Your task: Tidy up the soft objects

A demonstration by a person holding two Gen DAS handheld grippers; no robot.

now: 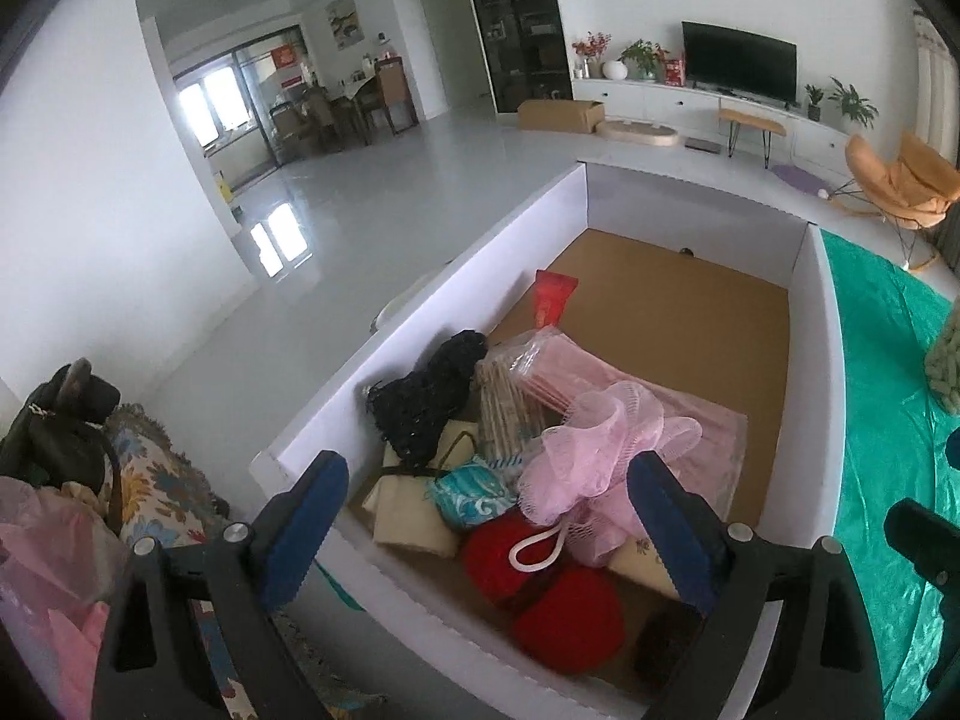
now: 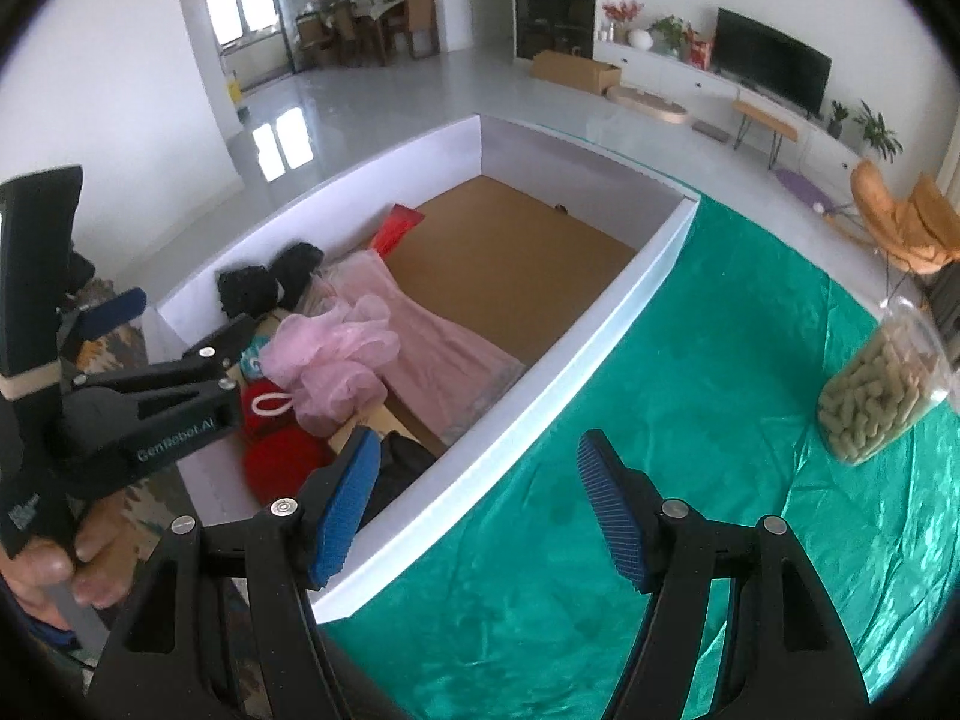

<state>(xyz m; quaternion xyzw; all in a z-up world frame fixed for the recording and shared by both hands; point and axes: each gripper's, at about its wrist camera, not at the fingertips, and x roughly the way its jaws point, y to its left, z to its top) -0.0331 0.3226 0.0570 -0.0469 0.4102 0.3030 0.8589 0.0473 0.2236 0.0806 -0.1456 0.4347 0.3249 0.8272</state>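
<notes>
A white-walled box (image 1: 822,360) with a cardboard floor holds the soft things. In it lie a pink mesh bath pouf (image 1: 600,450), red yarn balls (image 1: 558,600), a black knit piece (image 1: 426,396), a teal pouch (image 1: 474,495), a pink packet (image 1: 555,369) and a red packet (image 1: 555,297). My left gripper (image 1: 489,525) hangs open above this pile, its pads apart from the pouf. My right gripper (image 2: 480,507) is open and empty over the box's near wall (image 2: 540,408) and the green cloth (image 2: 690,420). The right wrist view also shows the left gripper (image 2: 198,309) and the pouf (image 2: 336,354).
A clear jar of green pellets (image 2: 876,396) stands on the green cloth at the right. A floral-covered seat (image 1: 156,480), a black bag (image 1: 54,426) and a pink plastic bag (image 1: 48,570) lie left of the box. A hand (image 2: 60,564) holds the left gripper's handle.
</notes>
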